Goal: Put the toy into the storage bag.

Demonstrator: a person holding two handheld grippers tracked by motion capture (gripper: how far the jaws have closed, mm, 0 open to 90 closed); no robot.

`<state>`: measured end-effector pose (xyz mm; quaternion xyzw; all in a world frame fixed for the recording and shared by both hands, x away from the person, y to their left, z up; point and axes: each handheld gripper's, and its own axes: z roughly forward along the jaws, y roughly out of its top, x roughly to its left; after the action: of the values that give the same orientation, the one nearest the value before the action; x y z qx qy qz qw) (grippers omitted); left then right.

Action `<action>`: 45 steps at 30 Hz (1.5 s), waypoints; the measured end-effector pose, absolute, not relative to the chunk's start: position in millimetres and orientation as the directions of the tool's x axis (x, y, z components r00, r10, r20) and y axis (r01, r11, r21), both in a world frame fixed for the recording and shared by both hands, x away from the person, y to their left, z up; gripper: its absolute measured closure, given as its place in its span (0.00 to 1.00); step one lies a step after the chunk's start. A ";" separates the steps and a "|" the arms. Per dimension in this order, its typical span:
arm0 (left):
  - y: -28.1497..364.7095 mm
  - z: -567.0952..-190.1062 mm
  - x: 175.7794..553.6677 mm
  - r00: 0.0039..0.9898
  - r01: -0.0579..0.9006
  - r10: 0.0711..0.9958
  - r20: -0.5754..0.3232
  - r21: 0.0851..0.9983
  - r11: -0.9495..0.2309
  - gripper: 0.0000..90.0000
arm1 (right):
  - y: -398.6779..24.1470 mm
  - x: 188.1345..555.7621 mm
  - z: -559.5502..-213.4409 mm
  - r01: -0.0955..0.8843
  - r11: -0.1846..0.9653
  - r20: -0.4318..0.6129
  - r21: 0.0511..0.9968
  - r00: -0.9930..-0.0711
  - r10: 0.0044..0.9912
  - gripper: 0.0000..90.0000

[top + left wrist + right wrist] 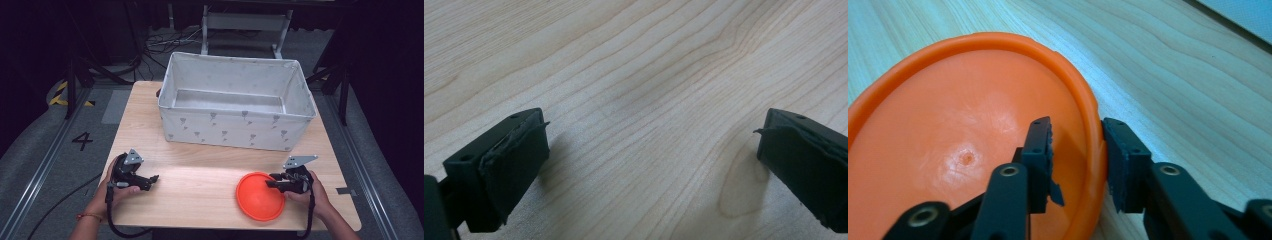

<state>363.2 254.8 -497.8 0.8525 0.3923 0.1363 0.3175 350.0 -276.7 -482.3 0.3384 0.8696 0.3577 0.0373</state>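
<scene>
An orange plastic disc [257,197] lies hollow side up on the wooden table [200,172], near the front right. My right gripper [274,183] reaches over the disc's right edge. In the right gripper view the disc [948,125] is close up, and my right gripper [1077,127] straddles its raised rim. One jaw is inside the hollow with a small gap to the rim, and the other is against the outside. My left gripper [152,179] rests low at the front left. It stands open [651,135] over bare wood, with nothing between its jaws.
A large white fabric box [235,127] with a grey pattern stands open-topped at the back of the table, and its inside looks bare. Bare wood lies between the two grippers. Grey floor, rails and cables surround the table.
</scene>
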 end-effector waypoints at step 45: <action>254.9 -497.8 363.2 0.654 0.583 0.756 -0.017 0.648 -0.490 0.01 | -248.6 336.0 -349.5 0.259 0.781 -0.201 0.568 -0.877 0.436 0.91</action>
<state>363.2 254.9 -497.8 0.8523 0.3928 0.1364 0.3173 336.0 -248.6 -349.5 0.1868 0.9296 0.2729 0.1627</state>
